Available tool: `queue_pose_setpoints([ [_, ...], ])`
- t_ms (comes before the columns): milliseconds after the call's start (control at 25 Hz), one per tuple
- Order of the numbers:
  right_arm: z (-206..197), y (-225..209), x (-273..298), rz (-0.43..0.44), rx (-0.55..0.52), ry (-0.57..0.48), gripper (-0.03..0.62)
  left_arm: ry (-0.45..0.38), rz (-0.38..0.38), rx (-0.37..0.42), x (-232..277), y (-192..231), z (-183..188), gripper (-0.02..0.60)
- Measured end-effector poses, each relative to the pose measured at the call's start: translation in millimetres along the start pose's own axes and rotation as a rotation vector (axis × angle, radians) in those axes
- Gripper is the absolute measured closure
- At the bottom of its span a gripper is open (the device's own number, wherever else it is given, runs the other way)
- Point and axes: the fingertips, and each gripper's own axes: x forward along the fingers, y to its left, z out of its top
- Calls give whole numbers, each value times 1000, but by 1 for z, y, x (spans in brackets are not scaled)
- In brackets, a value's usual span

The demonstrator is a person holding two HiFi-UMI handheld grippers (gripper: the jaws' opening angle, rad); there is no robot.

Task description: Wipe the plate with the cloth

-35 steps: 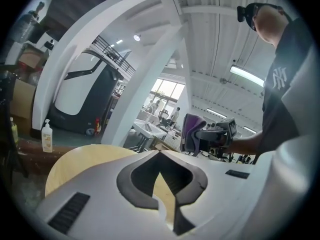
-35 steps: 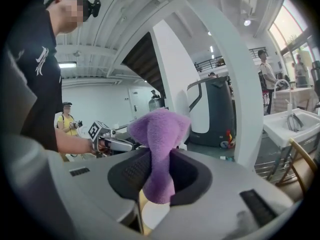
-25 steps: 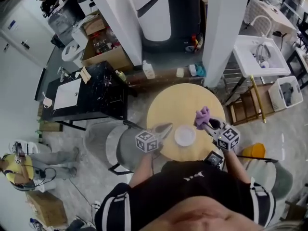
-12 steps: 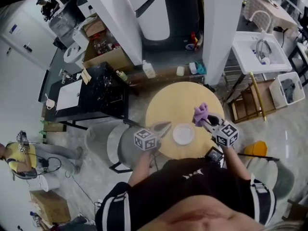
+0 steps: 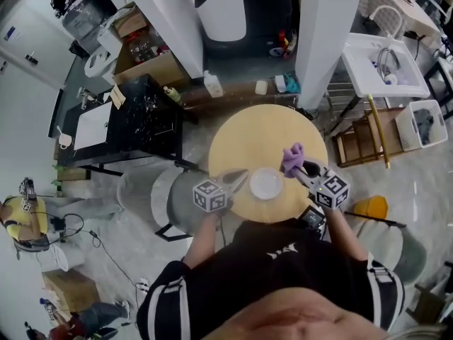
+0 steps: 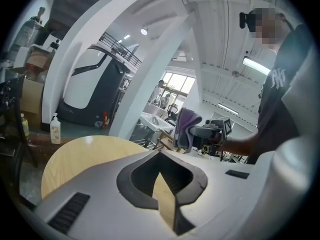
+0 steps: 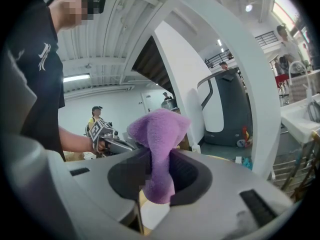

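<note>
A small white plate (image 5: 265,183) lies near the front of the round wooden table (image 5: 262,137). The purple cloth (image 5: 292,159) is bunched in my right gripper (image 5: 300,170), which is shut on it just right of the plate. In the right gripper view the cloth (image 7: 159,149) stands up between the jaws, with the plate (image 7: 156,215) pale below them. My left gripper (image 5: 239,181) is shut and empty at the plate's left side; its closed jaws (image 6: 165,204) show only the table top behind them. Across the table the cloth (image 6: 185,129) shows in the other gripper.
Two white pillars (image 5: 325,34) rise behind the table. A black counter with a white sink (image 5: 131,122) stands to the left, a white sink unit (image 5: 382,66) and a wooden rack (image 5: 364,147) to the right. A grey chair (image 5: 159,197) sits at the table's left front.
The whole head view has drifted slightly. Both grippers keep their places beside the plate, and the cloth stays in the right one.
</note>
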Motion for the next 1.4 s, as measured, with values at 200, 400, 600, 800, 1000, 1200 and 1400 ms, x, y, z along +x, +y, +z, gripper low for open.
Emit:
queue_pose_setpoints([
  [200, -15, 0, -1, 11, 33, 29, 499, 19, 15, -29, 2, 0, -12, 568],
  [400, -44, 6, 11, 28, 75, 80, 499, 41, 47, -68, 0, 13, -41, 568],
  [600, -79, 0, 33, 53, 99, 122, 499, 87, 83, -106, 11, 36, -78, 568],
  [800, -128, 5, 43, 66, 141, 175, 499, 141, 92, -145, 11, 46, -123, 568],
  [1000, -161, -5, 47, 83, 152, 198, 499, 165, 115, -159, 24, 55, -147, 566],
  [1200, -171, -6, 47, 101, 161, 186, 499, 213, 125, -225, 37, 56, -165, 502],
  [1400, -179, -7, 46, 113, 166, 184, 499, 306, 140, -299, 53, 60, -189, 378],
])
